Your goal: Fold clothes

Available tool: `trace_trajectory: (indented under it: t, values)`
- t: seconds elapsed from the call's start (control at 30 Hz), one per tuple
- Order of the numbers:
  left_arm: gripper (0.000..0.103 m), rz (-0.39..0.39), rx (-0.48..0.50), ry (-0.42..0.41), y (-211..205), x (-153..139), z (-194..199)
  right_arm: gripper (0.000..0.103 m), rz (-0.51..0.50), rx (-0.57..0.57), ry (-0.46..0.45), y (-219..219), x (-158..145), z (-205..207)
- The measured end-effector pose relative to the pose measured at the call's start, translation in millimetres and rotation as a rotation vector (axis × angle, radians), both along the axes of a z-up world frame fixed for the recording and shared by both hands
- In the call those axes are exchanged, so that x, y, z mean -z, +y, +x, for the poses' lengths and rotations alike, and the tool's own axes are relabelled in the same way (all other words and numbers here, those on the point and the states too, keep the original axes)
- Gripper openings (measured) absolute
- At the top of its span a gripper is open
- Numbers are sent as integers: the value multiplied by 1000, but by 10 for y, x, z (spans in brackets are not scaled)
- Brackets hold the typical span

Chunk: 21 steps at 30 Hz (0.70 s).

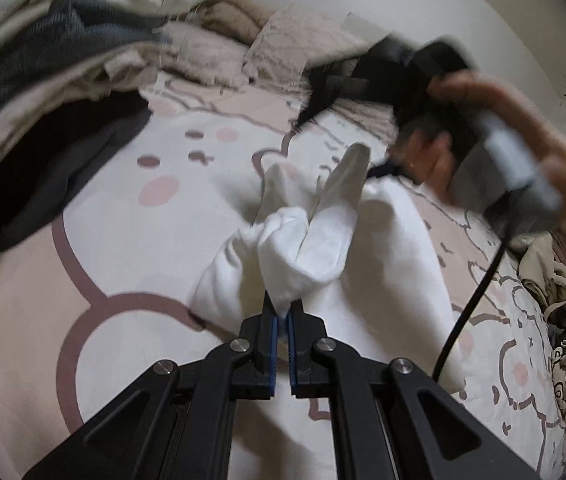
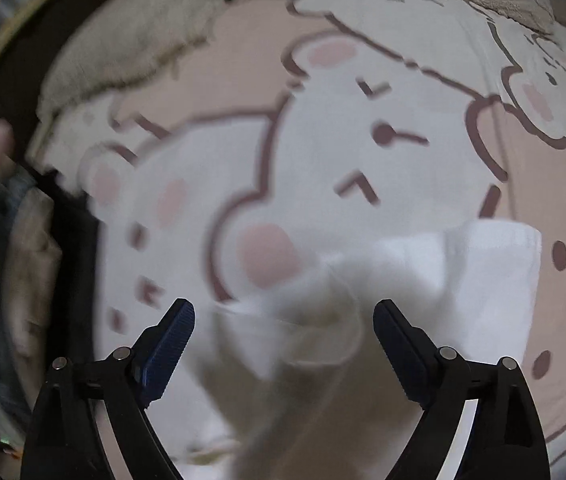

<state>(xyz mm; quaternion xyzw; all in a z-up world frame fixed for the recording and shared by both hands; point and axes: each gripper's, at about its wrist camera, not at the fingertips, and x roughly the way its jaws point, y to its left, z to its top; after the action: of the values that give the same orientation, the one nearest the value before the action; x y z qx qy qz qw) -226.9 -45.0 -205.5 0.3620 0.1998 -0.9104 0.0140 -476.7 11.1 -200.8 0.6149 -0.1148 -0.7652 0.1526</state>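
Two grippers: left gripper (image 1: 281, 312) pinches the white garment's (image 1: 323, 240) near edge, cloth stretching ahead toward the spread-open, empty right gripper (image 2: 284, 312).

No legible text anywhere, perhaps owing to blur; only cartoon bedsheet (image 1: 131, 240) prints.

two grippers (image 1: 283, 312), one white garment (image 1: 311, 240)

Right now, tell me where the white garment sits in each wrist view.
Left wrist: white garment at centre, pinched by the shut left gripper.
Right wrist: blurred, lower centre to right, ahead of the open right gripper.
Shared landmark: bear-print bedsheet.
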Motion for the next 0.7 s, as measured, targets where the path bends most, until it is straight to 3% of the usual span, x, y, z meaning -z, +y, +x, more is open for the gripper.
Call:
trace_trajectory:
  t: [0.1, 0.17, 0.2, 0.23, 0.33, 0.37, 0.43, 0.53, 0.6, 0.7]
  values:
    - [5, 22, -1, -17, -36, 19, 0, 91, -178, 3, 32, 89, -285, 44]
    - [5, 24, -2, -15, -42, 0, 17, 90, -182, -11, 100, 153, -477, 108]
    - [5, 20, -2, -14, -38, -7, 21, 78, -135, -16, 137, 193, -545, 151]
    - [5, 16, 0, -13, -30, -12, 22, 58, -60, -22, 166, 243, -579, 194]
    - [5, 10, 3, -14, -13, -21, 29, 29, 158, -52, 154, 277, -393, 287]
    - [5, 12, 3, -17, -16, -22, 31, 27, 228, -62, 145, 280, -316, 318]
    - [5, 11, 2, -23, -25, -27, 42, 24, 273, -106, 100, 217, -115, 375]
    - [8, -9, 2, -28, -33, -59, 87, 24, 229, -172, 72, 29, 65, 449]
    - [22, -39, 1, -21, -41, -113, 160, 24, 201, -205, 71, -106, 126, 485]
    - [26, -100, 6, 4, -43, -215, 285, 24, 128, -228, 81, -258, 179, 517]
